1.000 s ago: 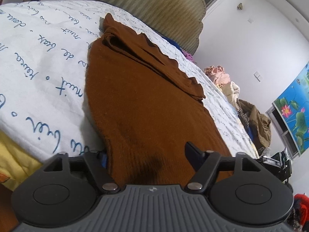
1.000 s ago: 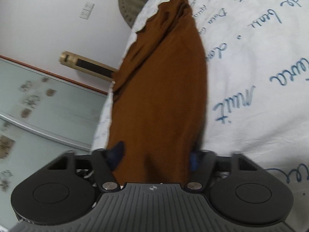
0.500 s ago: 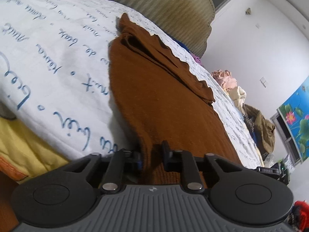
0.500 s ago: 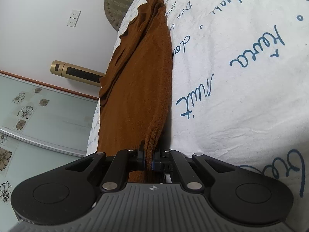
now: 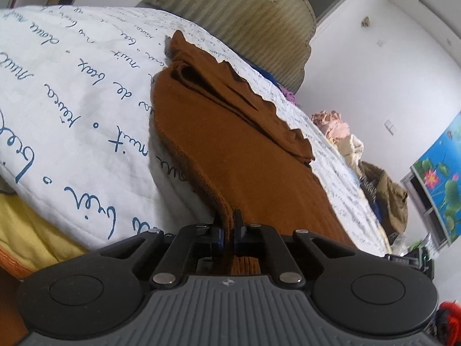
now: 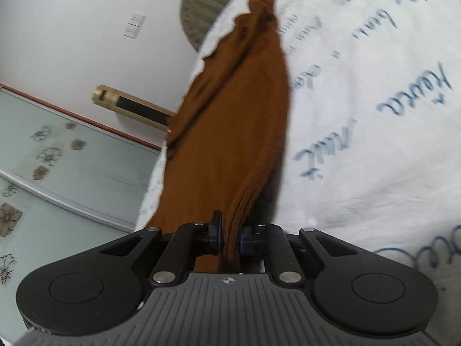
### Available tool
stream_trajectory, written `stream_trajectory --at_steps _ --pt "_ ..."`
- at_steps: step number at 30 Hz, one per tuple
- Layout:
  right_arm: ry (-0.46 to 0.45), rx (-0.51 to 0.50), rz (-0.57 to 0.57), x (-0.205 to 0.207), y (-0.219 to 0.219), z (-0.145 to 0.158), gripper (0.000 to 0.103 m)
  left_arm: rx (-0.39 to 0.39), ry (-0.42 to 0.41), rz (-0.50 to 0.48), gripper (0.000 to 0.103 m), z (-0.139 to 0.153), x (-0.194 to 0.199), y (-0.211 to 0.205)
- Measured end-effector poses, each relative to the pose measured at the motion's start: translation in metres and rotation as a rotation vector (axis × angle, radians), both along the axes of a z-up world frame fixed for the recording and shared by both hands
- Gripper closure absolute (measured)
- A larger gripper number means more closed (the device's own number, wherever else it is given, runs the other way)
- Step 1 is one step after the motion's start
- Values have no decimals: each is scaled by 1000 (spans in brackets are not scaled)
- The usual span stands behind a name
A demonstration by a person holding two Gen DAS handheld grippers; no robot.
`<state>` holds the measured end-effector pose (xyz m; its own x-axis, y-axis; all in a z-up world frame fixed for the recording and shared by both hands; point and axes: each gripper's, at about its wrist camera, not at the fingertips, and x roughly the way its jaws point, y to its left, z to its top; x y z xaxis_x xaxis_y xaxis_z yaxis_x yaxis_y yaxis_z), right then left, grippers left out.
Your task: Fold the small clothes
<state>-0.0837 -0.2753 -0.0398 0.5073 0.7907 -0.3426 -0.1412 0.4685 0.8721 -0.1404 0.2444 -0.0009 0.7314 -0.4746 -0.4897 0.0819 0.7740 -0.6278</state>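
A brown knitted garment [image 5: 239, 150] lies lengthwise on a white bedspread [image 5: 72, 109] printed with blue script. Its sleeves are folded in on top at the far end. My left gripper [image 5: 228, 232] is shut on the garment's near ribbed hem at one corner. In the right wrist view the same garment [image 6: 236, 121] stretches away from me, and my right gripper [image 6: 230, 238] is shut on the other near hem corner, which is bunched and lifted a little off the bedspread [image 6: 374, 115].
A padded olive headboard [image 5: 253, 20] stands at the far end of the bed. Piled clothes [image 5: 345, 138] sit past the bed's far side. A yellow sheet [image 5: 34, 230] shows below the bedspread. A glass wardrobe door [image 6: 57, 173] is at left.
Both grippers went from open around the hem to shut on it. The hem corners have since risen slightly off the bed.
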Motion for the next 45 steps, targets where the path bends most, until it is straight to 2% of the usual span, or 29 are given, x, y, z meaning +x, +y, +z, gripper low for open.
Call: stream_trajectory --at_steps 4,12,21,27,34,38,41,44,45 --pt "-5 -8 -4 2 3 5 87 -74 22 15 98 -7 1 10" --pt "-30 16 3 3 2 11 87 -134 -11 5 98 -4 1 14" --pt "-82 21 2 14 7 34 87 -205 8 17 98 -2 15 16" --pt "-125 28 -13 30 10 52 87 -209 -17 31 98 14 29 17" --pt "-159 37 -84 61 7 67 87 -226 -26 59 98 26 65 17" --pt "-143 23 -122 84 7 64 87 -195 -6 72 98 23 84 11" --pt "-111 -24 -132 98 10 55 87 -191 21 78 98 16 92 9" --pt "-76 -34 -80 99 11 51 78 -155 12 70 98 16 92 7" --pt "-92 -73 -68 95 11 55 68 -147 10 67 98 16 91 8"
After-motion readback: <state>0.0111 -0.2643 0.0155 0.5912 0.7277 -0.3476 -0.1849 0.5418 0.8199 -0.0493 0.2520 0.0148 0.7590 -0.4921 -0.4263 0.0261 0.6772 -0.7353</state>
